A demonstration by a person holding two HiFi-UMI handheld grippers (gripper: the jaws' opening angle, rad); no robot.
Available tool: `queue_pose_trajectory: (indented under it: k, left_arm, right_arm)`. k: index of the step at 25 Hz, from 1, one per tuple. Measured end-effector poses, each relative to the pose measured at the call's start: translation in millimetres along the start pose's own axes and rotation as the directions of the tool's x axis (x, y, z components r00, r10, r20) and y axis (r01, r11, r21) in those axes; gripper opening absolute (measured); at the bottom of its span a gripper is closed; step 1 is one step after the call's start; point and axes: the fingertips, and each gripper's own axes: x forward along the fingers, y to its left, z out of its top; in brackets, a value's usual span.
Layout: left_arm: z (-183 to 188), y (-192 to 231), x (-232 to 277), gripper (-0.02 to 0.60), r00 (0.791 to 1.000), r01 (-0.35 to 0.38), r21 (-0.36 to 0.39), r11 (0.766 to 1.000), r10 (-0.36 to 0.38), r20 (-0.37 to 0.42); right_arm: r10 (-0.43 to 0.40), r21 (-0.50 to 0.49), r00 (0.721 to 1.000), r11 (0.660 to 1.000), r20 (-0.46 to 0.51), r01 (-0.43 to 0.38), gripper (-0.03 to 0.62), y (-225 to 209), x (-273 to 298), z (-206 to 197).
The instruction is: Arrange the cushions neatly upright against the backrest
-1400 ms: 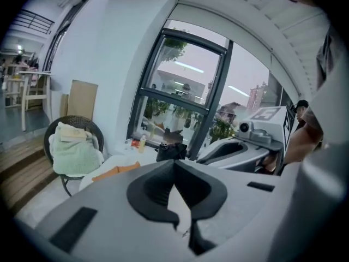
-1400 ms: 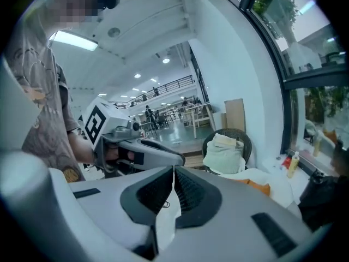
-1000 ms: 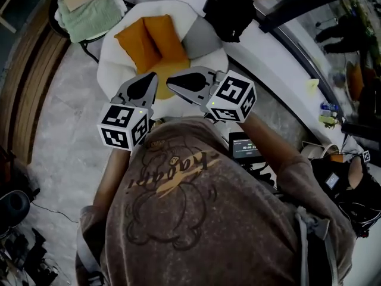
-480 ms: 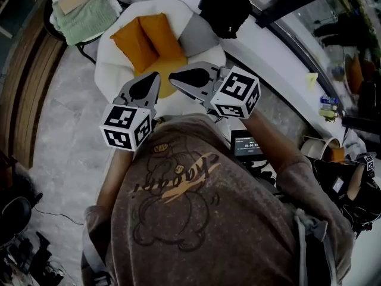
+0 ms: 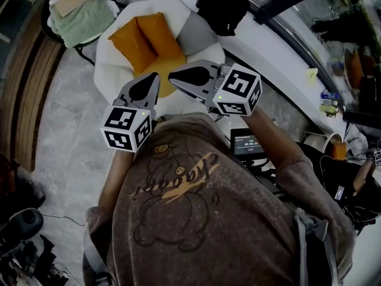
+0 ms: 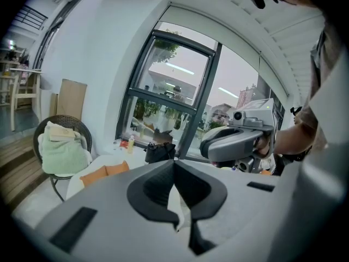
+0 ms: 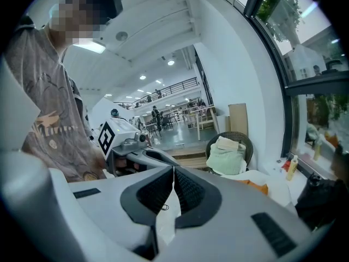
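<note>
1. The left claw [image 5: 155, 76] is clenched with nothing in it. In the left gripper view its two dark pads meet along one seam.
2. The right claw [image 5: 172, 76] is clenched and empty too. In the right gripper view its ribbed pads press flat together.
3. In the head view both claws hover side by side in front of the person's chest. Their tips are close together and point toward 12 o'clock.
4. Each claw carries a cube with square markers at its rear. The left cube [image 5: 125, 127] sits at 6 o'clock of its tip and the right cube [image 5: 238, 91] at 4 o'clock of its tip.
5. The white armchair [image 5: 109, 70] stands at 12 o'clock of the claws.
6. Two orange cushions [image 5: 143, 37] lean side by side against its backrest, touching each other along their inner edges.
7. A grey cushion [image 5: 199, 37] rests against the backrest at 3 o'clock of the orange pair, just beside it.
8. A yellow cushion [image 5: 165, 88] lies on the seat at 6 o'clock of the orange pair. The claw tips partly cover it in the head view.
9. A wicker chair [image 6: 71, 121] stands at 10 o'clock of the armchair. It holds a folded green blanket [image 5: 80, 19] with a tan item on top.
10. A black bag [image 5: 221, 8] sits at 2 o'clock of the armchair, beside the window.
</note>
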Motion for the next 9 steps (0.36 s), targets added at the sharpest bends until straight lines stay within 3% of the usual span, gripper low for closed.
queue_pose_trajectory:
  k: [9]
  left_arm:
    - [-0.5,-4.2,7.1,0.005,1.0,0.012,-0.004,1.0,-0.012,-0.005]
  right_arm:
    - [-0.009,0.018,1.0,1.0,-0.005,0.009,0.025,-8.1,-8.8,-3.1]
